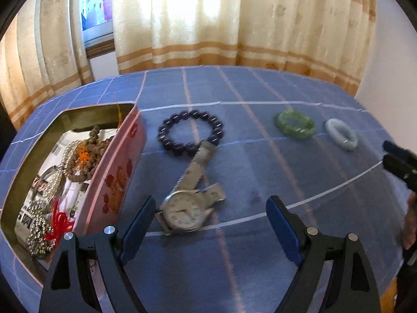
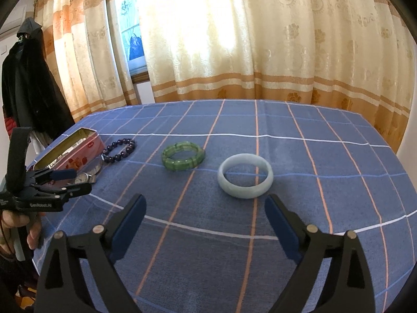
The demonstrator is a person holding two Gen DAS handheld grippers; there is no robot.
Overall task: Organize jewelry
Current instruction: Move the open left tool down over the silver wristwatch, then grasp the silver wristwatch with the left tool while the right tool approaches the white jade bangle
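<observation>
A silver wristwatch (image 1: 182,212) lies face up on the blue checked cloth, between the fingers of my left gripper (image 1: 211,203) and close to the left finger; the jaws stand wide and do not touch it. Its strap reaches a dark bead bracelet (image 1: 179,147). To the left stands an open pink tin (image 1: 114,172) holding several bead strings. My right gripper (image 2: 204,199) is open and empty, just short of a pale jade bangle (image 2: 245,191). A green segmented bracelet (image 2: 182,163) lies further left. The right wrist view also shows the left gripper (image 2: 78,182) over the watch (image 2: 83,178).
The table's blue cloth (image 2: 312,156) ends at cream and orange curtains (image 2: 260,52) behind. A dark coat (image 2: 28,78) hangs at the far left. A hand (image 2: 15,221) holds the left gripper's handle. The right gripper's tip (image 1: 398,159) shows at the left wrist view's right edge.
</observation>
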